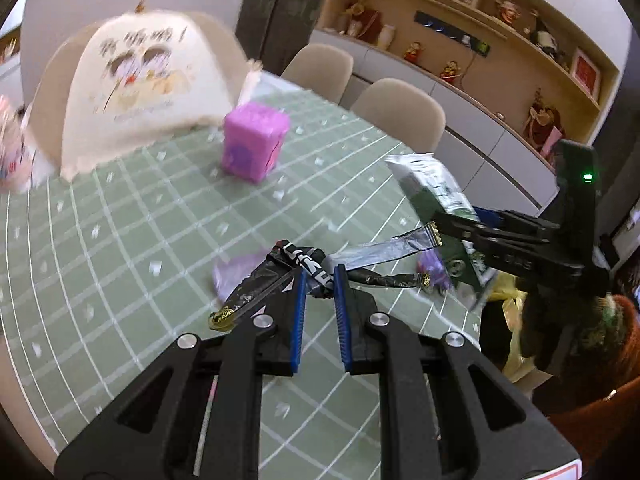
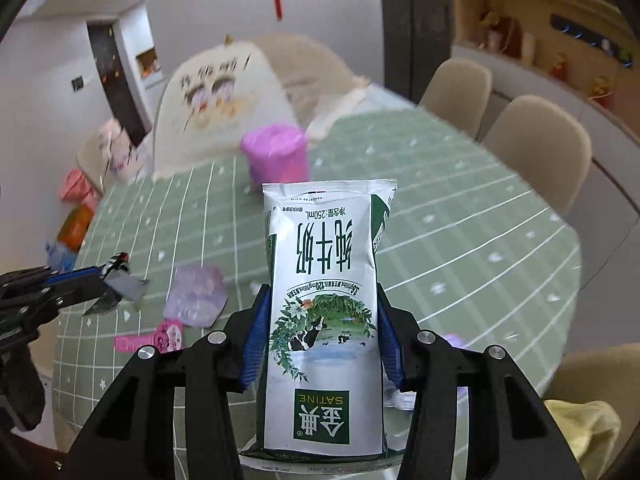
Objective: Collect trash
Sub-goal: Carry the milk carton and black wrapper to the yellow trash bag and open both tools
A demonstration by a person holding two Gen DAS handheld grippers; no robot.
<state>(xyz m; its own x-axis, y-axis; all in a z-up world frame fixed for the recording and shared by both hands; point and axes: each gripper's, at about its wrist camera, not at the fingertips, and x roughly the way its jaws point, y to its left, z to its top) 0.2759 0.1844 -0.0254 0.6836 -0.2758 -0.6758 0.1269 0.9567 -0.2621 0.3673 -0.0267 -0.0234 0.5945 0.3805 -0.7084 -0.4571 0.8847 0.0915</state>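
Clamping a milk pouch (image 2: 323, 312), right gripper (image 2: 320, 344) level.

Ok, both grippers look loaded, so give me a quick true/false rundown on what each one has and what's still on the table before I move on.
1. The right gripper is shut on the milk carton. True.
2. The left gripper is open, holding nothing. False: it is shut on a black wrapper.
3. The pink box lies on its side at the table's edge. False: it stands upright, well in from the edge.
4. A pale purple wrapper lies on the green tablecloth. True.
5. A small pink wrapper lies near the purple one. True.
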